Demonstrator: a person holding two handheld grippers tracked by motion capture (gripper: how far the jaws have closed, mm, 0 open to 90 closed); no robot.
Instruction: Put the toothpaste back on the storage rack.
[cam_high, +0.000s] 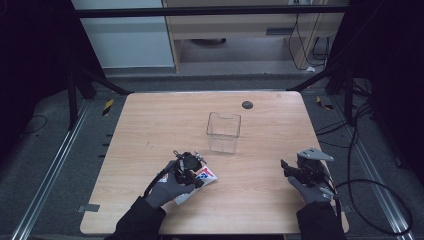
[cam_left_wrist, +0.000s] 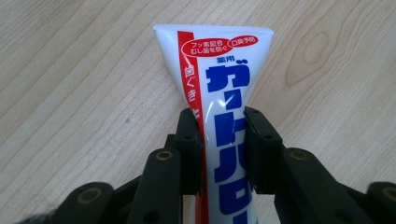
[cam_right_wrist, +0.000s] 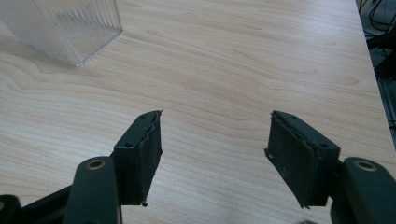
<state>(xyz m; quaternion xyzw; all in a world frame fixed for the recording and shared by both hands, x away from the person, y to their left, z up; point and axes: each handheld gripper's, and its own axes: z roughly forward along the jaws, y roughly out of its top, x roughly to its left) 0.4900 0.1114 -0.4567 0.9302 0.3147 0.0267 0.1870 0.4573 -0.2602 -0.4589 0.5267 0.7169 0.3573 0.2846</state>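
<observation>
the left gripper (cam_left_wrist: 223, 122) has its two black jaws pinching a toothpaste tube (cam_left_wrist: 219, 93), one pad pressed to each side of the tube's body. the tube runs straight up between the jaws in the left gripper view: its lower part sits in the gap, and its flat crimped end fans out wider beyond the fingertips, lying over the wooden table (cam_left_wrist: 70, 93). the tube is white with a red stripe down one side and big blue lettering. whether it rests on the wood or is lifted just clear of it is hard to tell from this close view.

in the high view the left gripper (cam_high: 194, 172) and the tube (cam_high: 205, 176) sit near the front edge of the table (cam_high: 150, 130), left of the middle, with a gloved hand (cam_high: 165, 190) around the gripper.

the right gripper (cam_right_wrist: 212, 154) has its jaws spread wide with only bare wood between the pads. in the high view it (cam_high: 289, 170) is near the front right of the table, well apart from the tube.

farther back, near the table's middle, a clear plastic box (cam_high: 223, 131) stands upright, apart from both grippers.
</observation>
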